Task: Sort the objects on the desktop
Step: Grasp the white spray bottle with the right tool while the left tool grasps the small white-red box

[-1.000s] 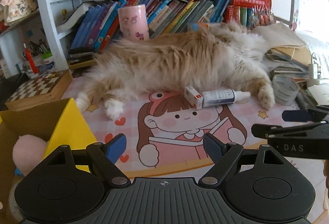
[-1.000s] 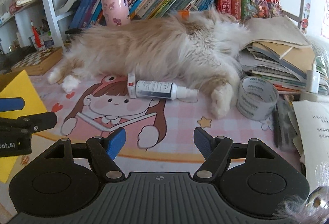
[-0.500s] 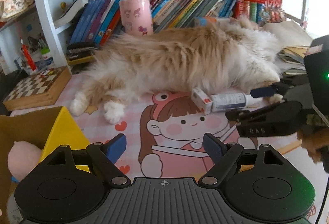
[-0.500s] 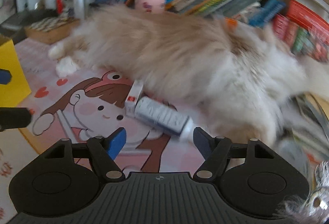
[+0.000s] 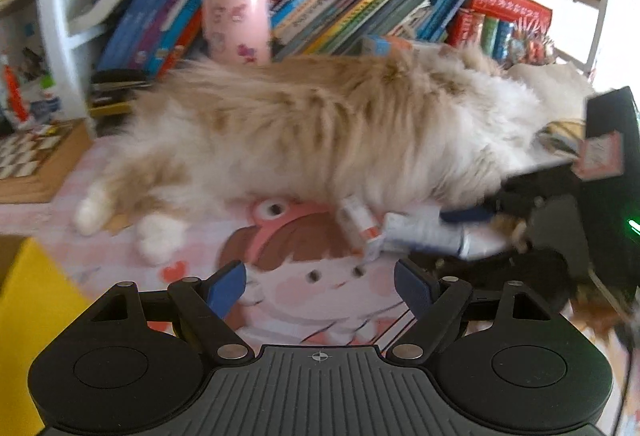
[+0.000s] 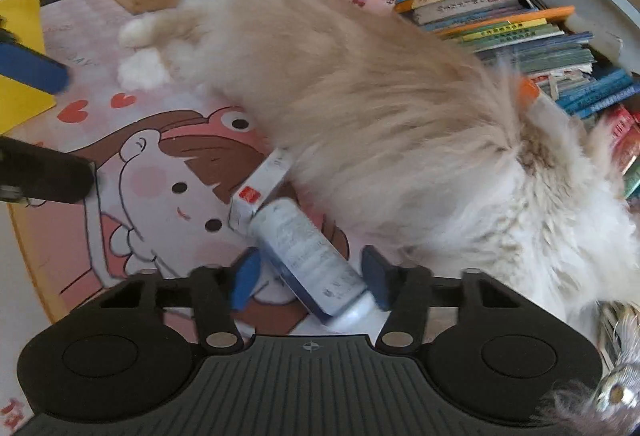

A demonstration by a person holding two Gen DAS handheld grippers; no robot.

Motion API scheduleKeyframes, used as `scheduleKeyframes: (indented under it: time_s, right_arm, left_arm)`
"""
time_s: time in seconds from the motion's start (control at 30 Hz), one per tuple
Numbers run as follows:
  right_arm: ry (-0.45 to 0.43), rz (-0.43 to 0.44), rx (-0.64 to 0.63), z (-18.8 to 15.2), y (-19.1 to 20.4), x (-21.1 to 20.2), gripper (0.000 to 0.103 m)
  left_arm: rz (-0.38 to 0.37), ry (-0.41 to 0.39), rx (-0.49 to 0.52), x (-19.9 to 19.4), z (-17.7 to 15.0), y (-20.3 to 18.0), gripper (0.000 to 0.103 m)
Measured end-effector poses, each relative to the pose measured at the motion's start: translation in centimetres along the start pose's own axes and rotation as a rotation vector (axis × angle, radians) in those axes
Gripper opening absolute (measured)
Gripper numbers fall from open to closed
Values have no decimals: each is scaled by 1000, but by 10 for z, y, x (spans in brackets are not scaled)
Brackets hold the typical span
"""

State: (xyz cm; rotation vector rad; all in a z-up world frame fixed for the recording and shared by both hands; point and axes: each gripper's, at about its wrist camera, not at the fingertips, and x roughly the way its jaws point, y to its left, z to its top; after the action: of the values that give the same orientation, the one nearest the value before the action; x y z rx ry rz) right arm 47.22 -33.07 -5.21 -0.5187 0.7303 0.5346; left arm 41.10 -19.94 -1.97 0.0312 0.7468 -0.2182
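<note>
The white bottle [image 6: 308,256] lies on its side on the pink cartoon mat [image 6: 132,220], low and centre in the right wrist view, and we see it run slantwise: its far end touches a small white-and-red box [image 6: 260,183] toward the upper left, and its cap end points down and right toward the camera. The right gripper [image 6: 310,282] has the bottle between its blue pads [image 6: 244,284], and its jaws are closing around the lower body; we cannot make out firm contact on both sides yet, so we judge the grasp not yet complete. Because the bottle's long axis crosses the jaws at a slant, we expect it may twist as the pads meet it.

The left gripper [image 5: 320,288] hangs with its jaws released and nothing between them, low in its own view; the bottle sits above and to the right of it, so the right hand is plainly the nearer one.

Just behind the bottle and box a long-haired cat [image 6: 380,103] sprawls across the bench, its fur almost touching the box. A yellow box [image 6: 20,47] stands at the left edge of the frame, which we take as a likely place for sorted things.
</note>
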Motion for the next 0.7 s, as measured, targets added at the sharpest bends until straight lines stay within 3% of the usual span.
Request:
scheduleKeyframes:
  time_s: [0.07, 0.27, 0.53, 0.6, 0.7]
  right_arm:
    - [38, 20, 47, -6, -3, -6, 31]
    - [75, 31, 133, -30, -2, -24, 30]
    - [96, 29, 336, -49, 16, -50, 30]
    - [97, 32, 353, -52, 22, -55, 30]
    - [98, 44, 355, -54, 30, -58, 30]
  left_arm:
    - [-15, 0, 11, 15, 5, -8, 83]
    - [-26, 19, 26, 62, 24, -26, 73]
    - [59, 86, 61, 102, 19, -33, 38]
    - [58, 80, 112, 98, 16, -38, 13]
    - [57, 82, 143, 88, 7, -39, 13]
